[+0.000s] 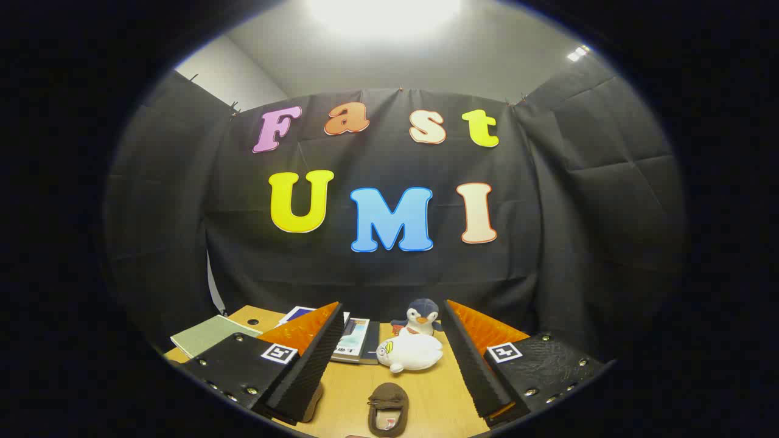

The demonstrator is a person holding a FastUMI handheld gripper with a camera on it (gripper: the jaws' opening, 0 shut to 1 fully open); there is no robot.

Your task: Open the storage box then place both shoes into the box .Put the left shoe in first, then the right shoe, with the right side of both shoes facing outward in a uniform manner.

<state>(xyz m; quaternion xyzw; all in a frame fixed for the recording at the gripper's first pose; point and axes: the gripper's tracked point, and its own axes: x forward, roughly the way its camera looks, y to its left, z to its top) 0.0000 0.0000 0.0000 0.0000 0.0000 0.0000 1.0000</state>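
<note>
Left to right on the wooden table (426, 395): a pale green notebook (210, 334) at the far left edge; beside it, partly behind the left finger, a white-and-blue booklet (298, 314); then a small stack of books (356, 342) lying flat just beyond the left finger. Centre: a brown slipper-type shoe (386, 410), low between the two fingers and nearer the camera than their tips, its long axis running roughly straight away from the gripper, opening toward the camera and closed toe pointing toward the wall; soft, dark brown, with a raised seam or small bow across the vamp; whether it is the left or right shoe cannot be told. A second brown shape under the left finger may be the other shoe, mostly hidden. Beyond the shoe: a white plush toy (409, 353) lying on its side, and behind it a blue-grey plush penguin (421, 316) upright against the booth wall. Gripper (392, 325): fingers spread wide, holding nothing, raised above the tabletop. Judged: opening the box comes first, then dropping and drawing back to straddle the shoe.
</note>
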